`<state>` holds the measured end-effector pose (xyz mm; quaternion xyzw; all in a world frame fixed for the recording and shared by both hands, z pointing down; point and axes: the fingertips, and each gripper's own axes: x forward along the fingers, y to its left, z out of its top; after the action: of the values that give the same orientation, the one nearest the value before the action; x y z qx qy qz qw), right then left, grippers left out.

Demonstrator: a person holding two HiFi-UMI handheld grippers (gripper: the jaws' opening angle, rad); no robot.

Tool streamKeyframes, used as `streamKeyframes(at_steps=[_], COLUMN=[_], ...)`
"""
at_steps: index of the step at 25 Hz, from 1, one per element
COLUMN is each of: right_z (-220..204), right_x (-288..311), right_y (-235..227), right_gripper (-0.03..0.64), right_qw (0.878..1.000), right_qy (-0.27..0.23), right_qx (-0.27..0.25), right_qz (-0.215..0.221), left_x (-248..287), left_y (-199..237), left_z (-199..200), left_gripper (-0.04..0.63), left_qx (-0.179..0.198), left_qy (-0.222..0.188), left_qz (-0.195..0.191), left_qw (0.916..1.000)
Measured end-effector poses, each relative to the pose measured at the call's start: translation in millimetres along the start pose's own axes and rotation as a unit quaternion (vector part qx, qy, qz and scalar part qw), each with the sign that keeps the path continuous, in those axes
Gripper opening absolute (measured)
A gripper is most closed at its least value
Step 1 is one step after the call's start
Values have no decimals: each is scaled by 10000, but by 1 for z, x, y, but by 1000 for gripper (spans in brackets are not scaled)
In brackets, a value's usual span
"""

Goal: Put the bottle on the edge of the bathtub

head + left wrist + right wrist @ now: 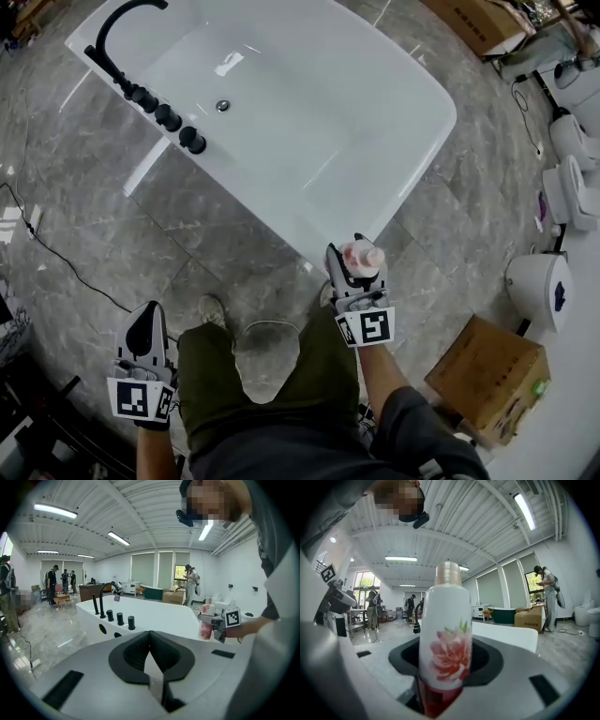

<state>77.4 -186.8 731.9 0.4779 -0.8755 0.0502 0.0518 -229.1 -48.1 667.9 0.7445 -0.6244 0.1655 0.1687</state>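
Currently held: flowered bottle (444, 644), upright in right claw (354, 267), just beside bathtub (281, 112) near corner.
Left claw (150, 654): closed, empty.
Remaining: resting bottle on rim (448, 111).

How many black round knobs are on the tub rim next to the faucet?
3 knobs, in a row on the bathtub rim: first knob nearest the faucet, middle knob, last knob closest to me. None looks hidden.

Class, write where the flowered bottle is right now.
The bottle sits in the right claw, right of centre in the head view, beside the near end of the bathtub.
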Motion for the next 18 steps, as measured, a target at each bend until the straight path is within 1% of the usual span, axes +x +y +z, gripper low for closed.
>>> streamKeyframes(at_steps=[6, 13, 18], right_z=[-17, -30, -29], right_x=[5, 1, -4], right_y=[-1, -3, 3], right_gripper=[212, 212, 213], right_qw=[9999, 9993, 9973], right_qy=[-105, -330, -618], right_qx=[-91, -45, -252], right_qz=[-81, -192, -292], left_x=[15, 28, 31], left_y=[6, 8, 8], left_z=[-15, -27, -40], left_gripper=[0, 0, 0], left_qx=[67, 157, 232], left_qy=[65, 168, 341], left_qz=[-36, -84, -125], left_qw=[10000, 9997, 9991])
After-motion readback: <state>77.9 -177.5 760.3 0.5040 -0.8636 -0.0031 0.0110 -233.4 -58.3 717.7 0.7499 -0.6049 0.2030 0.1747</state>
